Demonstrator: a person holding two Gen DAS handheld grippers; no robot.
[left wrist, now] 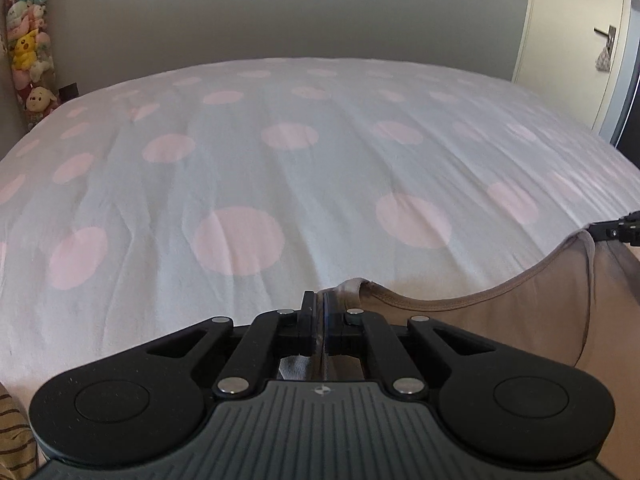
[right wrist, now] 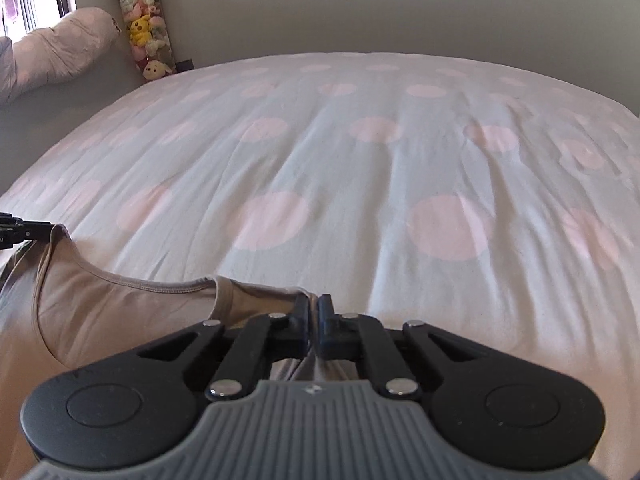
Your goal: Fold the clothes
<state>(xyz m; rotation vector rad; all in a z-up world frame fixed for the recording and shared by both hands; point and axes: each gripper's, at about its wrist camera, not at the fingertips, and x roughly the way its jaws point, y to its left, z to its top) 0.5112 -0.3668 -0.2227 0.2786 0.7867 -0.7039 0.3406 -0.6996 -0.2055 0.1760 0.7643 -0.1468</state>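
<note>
Here we noted a beige top lying on a bed, on a white cover with large pink dots. The garment sat at the near edge of the cover, its curved neckline facing the far wall.

The left gripper was pinched together on 1 shoulder strap of the top; in its own view the fabric bunched up between the 2 closed jaws. The right gripper was likewise clamped on the other shoulder, with a fold of beige cloth caught between its jaws and more of it hanging below the fingers. Each gripper showed at the edge of the other's view, at the far end of the neckline, so the top was stretched between the 2.

In the right wrist view the neckline seam ran leftward from the near strap toward the left gripper. The cover beyond was creased but otherwise bare.

In the far left corner stood a clear tube of stuffed toys, a yellow one among them. A pale pillow lay left of it by a window. A door with a handle showed at the right of the left wrist view. Striped cloth sat at that view's lower left edge.
</note>
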